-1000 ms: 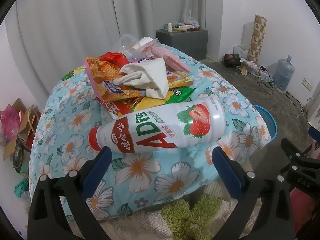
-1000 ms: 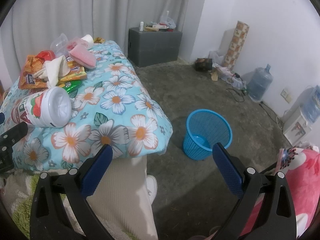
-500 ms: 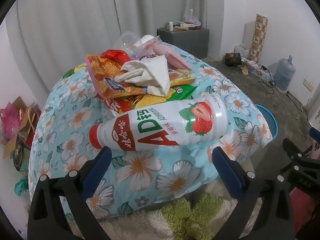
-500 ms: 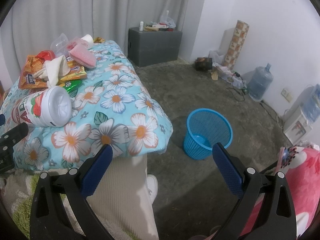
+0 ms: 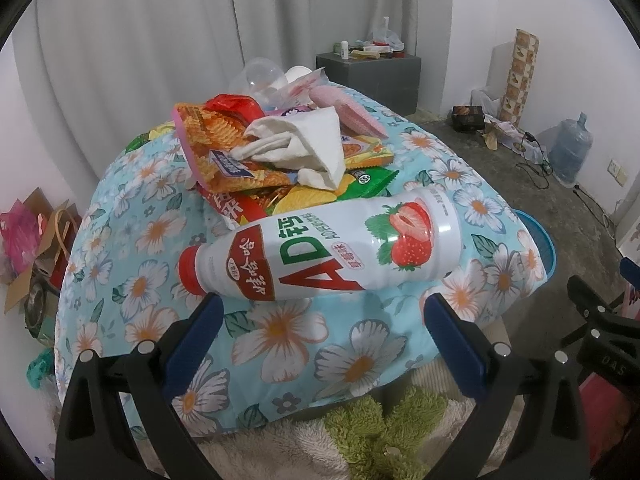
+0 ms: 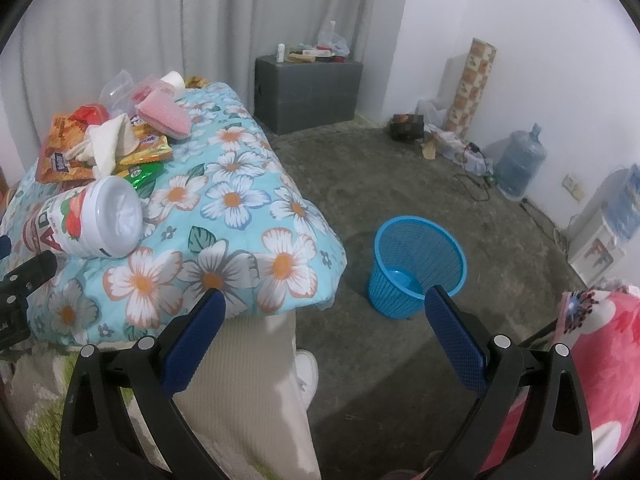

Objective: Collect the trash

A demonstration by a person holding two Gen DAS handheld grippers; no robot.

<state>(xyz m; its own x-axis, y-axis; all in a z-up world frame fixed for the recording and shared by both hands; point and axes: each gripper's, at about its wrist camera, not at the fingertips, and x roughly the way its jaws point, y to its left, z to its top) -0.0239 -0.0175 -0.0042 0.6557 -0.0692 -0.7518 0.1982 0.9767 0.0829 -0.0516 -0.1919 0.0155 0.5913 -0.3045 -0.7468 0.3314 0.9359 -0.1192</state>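
A white drink bottle with a red cap and a strawberry label lies on its side on the flowered cloth; its base faces the right wrist view. Behind it sits a heap of snack wrappers topped by a crumpled white tissue. My left gripper is open just in front of the bottle, not touching it. My right gripper hangs open and empty past the table corner, above the floor. A blue mesh basket stands on the floor to the right of the table.
A person's beige trouser leg and white shoe show under the table edge. A grey cabinet stands at the back wall. A water jug, cables and a patterned roll line the right wall. Clear plastic cups sit behind the wrappers.
The left gripper has crept slightly closer to the bottle, which looks a little more tilted in view. The right gripper has barely moved.
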